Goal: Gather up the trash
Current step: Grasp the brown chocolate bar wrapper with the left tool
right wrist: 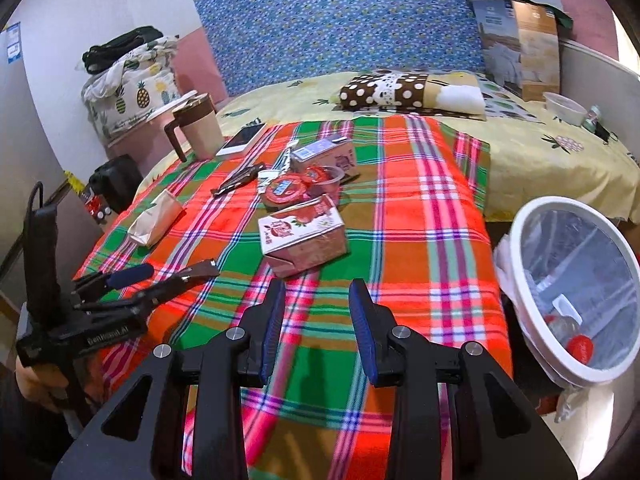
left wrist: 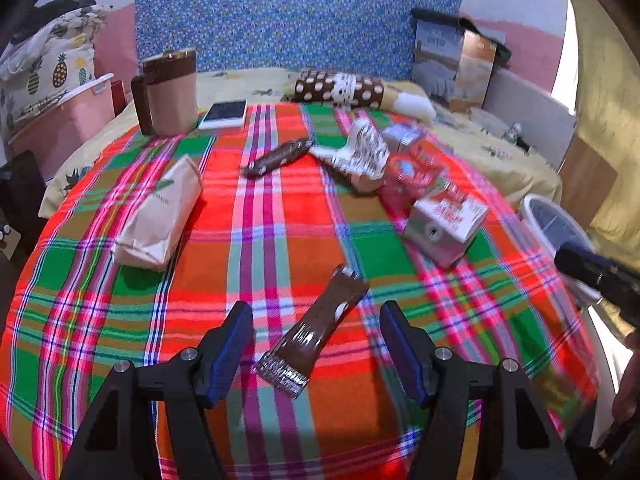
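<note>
While left hand-held gripper (left wrist: 316, 344) hovers wide over brown wrapper (left wrist: 316, 328), right hand-held gripper (right wrist: 318, 328) half-open, empty, near pink carton (right wrist: 302, 236).

Smeared by motion blur in the left wrist view: the red round lids (left wrist: 412, 172) and the print on the pink carton (left wrist: 448, 220), unreadable. Cut off by the right edge there: the white bin (left wrist: 536, 208), partly hidden behind the right gripper (left wrist: 592, 272). Too small to identify: bedside items (right wrist: 596, 120) beside the white bowl (right wrist: 564, 106). Unclear through the liner: most contents of the bin.
</note>
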A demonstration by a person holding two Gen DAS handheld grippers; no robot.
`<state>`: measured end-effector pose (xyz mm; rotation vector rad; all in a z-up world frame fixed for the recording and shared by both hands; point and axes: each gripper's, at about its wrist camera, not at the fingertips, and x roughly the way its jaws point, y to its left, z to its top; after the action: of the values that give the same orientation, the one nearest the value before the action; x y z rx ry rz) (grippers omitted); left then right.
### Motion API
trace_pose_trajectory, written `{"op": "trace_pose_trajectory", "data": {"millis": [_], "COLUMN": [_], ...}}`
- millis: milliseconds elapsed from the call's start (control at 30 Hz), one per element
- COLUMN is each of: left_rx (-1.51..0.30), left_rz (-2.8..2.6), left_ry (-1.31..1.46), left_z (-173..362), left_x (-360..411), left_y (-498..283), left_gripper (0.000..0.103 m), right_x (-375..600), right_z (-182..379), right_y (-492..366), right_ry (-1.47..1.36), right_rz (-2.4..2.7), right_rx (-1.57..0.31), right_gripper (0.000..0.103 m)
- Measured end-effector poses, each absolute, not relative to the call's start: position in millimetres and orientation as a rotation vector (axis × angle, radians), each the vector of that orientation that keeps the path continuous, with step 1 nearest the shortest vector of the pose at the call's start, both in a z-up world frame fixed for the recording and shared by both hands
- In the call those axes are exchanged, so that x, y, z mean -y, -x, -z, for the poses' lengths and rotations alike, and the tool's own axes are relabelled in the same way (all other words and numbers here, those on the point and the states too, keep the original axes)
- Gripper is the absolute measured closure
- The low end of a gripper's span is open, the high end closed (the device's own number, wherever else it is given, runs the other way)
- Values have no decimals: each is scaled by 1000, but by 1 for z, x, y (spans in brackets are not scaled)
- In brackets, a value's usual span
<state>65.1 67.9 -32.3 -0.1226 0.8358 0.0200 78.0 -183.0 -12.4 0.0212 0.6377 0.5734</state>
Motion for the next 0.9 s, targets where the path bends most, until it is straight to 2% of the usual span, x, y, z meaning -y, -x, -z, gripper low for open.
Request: {"op": "trace_pose_trajectory", "data": {"millis": [67,100,133,167,300,500,900], "left_rx": [-859,-877,-893,-883,-883,-883,-879], "left_rz": [-23,-28,-44,-56,-63,-58,-47], "left_ry": [124,126,121,111,113,142,179], "left_z": [38,42,46,46,44,43,43], "left_x": [-69,-69,-70,-70,-71,-75,-72], "left_y": [-66,-67,-69,-68,-69,-72,-79], "left_gripper": [39,49,56,58,78,79,80], "right_x": [174,169,163,159,138,122,198], "right_z": [13,13,13,14,18,26,23], "right_y": [-80,-81,-82,-83,-91,-109,-117], "right_ry": [-3,9,22,32,73,111,-6], "right_rz": [-581,-584,-585,-585,-580,-530,-330], "right_rx": [-641,-643,-645,-646,-664,-690,-695], "right_gripper": [67,65,57,53,53,53,53]}}
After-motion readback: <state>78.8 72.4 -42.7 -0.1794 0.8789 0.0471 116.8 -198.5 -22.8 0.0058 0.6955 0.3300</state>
